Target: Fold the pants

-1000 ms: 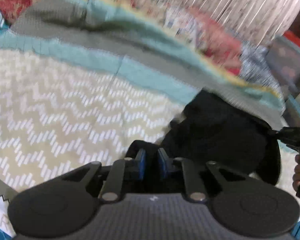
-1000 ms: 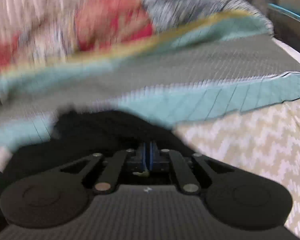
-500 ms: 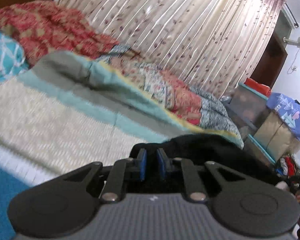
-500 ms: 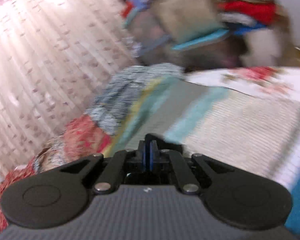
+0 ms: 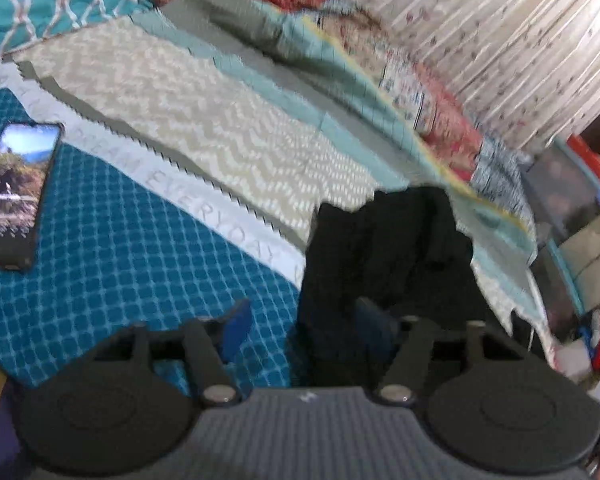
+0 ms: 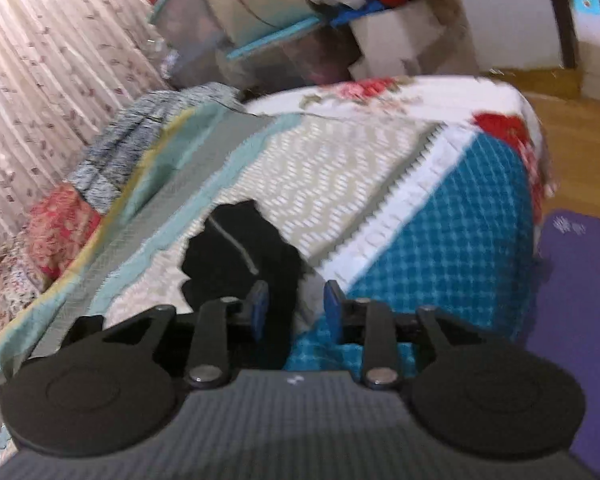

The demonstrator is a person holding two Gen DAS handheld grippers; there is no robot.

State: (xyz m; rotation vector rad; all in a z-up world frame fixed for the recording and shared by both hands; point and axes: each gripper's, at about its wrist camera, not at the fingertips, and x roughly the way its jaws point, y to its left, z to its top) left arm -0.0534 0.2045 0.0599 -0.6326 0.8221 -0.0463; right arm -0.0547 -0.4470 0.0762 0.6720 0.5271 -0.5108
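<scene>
Both tools [image 5: 300, 330] [image 6: 294, 312] parted, pants [image 5: 384, 256] (black) between

the right gripper [image 6: 293, 310] has just been opening; its blue pads [image 6: 332, 305] stand apart, pressing nothing. black pants [image 6: 240, 252] lie bunched ahead on the patterned bedspread [image 6: 440, 216], partly between the jaws.

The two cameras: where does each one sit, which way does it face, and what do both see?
Left wrist: sits on the left gripper, looks down along the bed to the pants, phone and curtain; its open jaws show.
Right wrist: sits on the right gripper, looks over the pants to the bed's end, boxes and floor; its open jaws show.
Shared: pants, bed, curtain.
</scene>
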